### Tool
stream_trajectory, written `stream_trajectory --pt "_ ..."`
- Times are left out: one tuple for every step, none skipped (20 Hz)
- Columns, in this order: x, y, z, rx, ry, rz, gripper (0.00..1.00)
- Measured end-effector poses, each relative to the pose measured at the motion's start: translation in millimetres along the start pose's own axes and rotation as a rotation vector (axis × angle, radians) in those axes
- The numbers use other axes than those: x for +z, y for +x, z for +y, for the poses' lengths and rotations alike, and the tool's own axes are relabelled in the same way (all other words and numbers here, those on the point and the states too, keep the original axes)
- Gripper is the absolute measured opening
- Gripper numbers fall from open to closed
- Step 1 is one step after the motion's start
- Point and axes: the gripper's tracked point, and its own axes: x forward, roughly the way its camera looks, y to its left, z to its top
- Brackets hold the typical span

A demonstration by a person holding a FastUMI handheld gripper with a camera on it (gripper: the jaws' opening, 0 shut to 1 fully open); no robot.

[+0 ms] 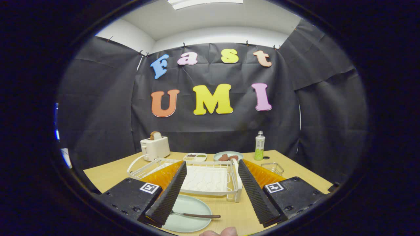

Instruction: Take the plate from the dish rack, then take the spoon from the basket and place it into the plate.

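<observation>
With the fingers (pixel 210 193) spread wide and holding nothing, the plate (pixel 187 214) lies flat on the bench (pixel 108 175) at lower centre of the frame, partly under the left finger. The spoon (pixel 197 215) rests across the plate, handle pointing right, into the gap between the fingers. Just beyond them sits the white dish rack (pixel 205 178). Further back: toaster (pixel 155 147) with bread at left, a small divided tray (pixel 195 157), a dish of food (pixel 228 156), a bottle (pixel 259 146), and a wire basket (pixel 273 168) at right. Plate is pale blue-green, round; spoon has a dark handle. Fingertips of a hand (pixel 220 232) show at bottom centre.
</observation>
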Motion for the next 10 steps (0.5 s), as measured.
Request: stream_trajectory --pt "3.4 -6.4 -2.1 -0.015 -0.011 -0.016 1.00" --pt "5.9 -12.2 -4.0 -0.027 -0.017 -0.030 1.00" --pt "6.8 -18.3 -4.9 -0.036 -0.020 -0.040 1.00" --pt "8.9 -22.3 -4.9 -0.042 -0.018 -0.051 1.00" --pt "8.2 -26.5 -4.8 -0.045 -0.012 -0.056 1.00" --pt "7.4 -29.0 -3.6 -0.046 -0.006 -0.055 1.00" --pt "6.1 -31.3 -4.2 -0.048 -0.001 -0.053 1.00" --pt "4.3 -33.5 -4.4 -0.048 0.001 -0.049 1.00" --pt "3.8 -33.9 -3.6 -0.046 0.004 -0.048 1.00" --pt "2.5 -34.9 -3.3 -0.049 0.001 -0.046 1.00"
